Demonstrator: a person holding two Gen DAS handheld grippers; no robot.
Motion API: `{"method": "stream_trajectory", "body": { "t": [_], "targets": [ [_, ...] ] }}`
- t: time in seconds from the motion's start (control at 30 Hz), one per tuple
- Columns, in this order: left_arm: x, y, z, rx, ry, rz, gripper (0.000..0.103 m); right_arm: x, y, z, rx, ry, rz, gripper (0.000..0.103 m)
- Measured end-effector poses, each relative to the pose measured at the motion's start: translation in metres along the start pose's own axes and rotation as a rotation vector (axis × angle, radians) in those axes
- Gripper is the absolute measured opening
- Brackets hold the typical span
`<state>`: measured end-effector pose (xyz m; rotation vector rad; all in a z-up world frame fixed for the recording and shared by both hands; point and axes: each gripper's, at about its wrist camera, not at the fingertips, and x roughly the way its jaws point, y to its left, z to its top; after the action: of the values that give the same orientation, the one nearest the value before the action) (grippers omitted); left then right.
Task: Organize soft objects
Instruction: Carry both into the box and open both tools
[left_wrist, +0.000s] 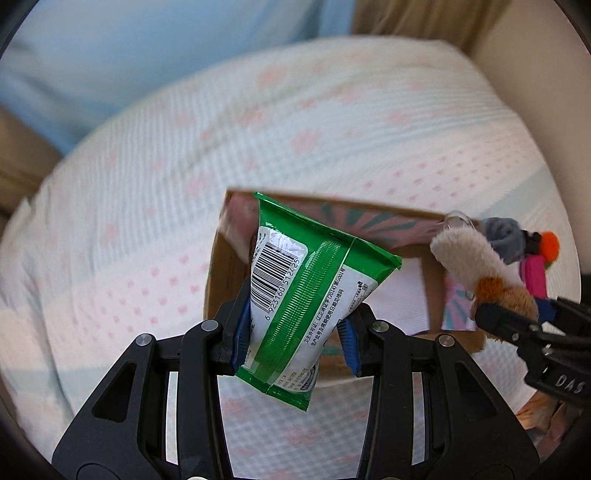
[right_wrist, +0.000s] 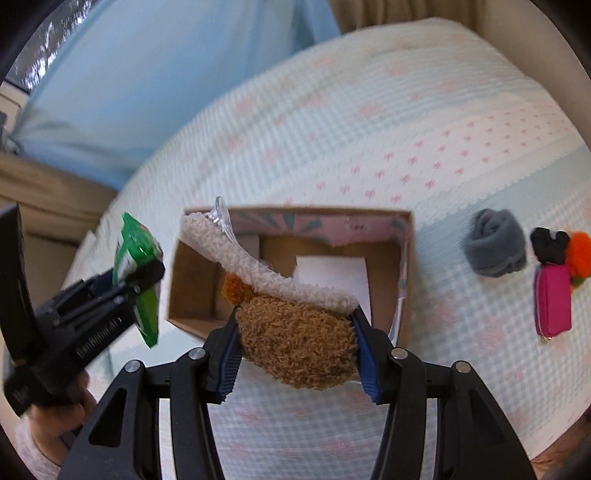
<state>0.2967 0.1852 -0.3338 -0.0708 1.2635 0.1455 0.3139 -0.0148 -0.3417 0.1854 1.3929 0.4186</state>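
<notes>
Left wrist view: the left gripper (left_wrist: 295, 325) clenches a green wipes packet (left_wrist: 299, 291) above the open cardboard box (left_wrist: 221, 273). Beside it, the right gripper (right_wrist: 295, 354) grasps a brown plush toy (right_wrist: 295, 343) over the same box. Beyond the right jaws, a grey sock roll (right_wrist: 495, 251) and pink pouch (right_wrist: 552, 299) wait on the bedspread (right_wrist: 406, 129), so sorting looks partway done.

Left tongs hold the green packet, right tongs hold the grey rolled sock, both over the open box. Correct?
Not quite. The right tongs hold a brown-and-cream plush toy, as the right wrist view shows; the grey rolled sock lies on the bedspread. The left tongs do hold the green packet, over the open box.
</notes>
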Motion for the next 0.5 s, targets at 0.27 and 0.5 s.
{"method": "stream_trajectory", "body": {
  "t": [0.27, 0.5],
  "targets": [
    [0.072, -0.015, -0.010, 0.046, 0.150, -0.018, 0.037, 0.067, -0.018, 0.014, 0.032, 0.147, -0.059, 0.049],
    [0.091, -0.027, -0.009, 0.092, 0.168, -0.002, 0.036, 0.087, -0.028, 0.031, 0.059, 0.196, -0.021, 0.050]
  ]
}}
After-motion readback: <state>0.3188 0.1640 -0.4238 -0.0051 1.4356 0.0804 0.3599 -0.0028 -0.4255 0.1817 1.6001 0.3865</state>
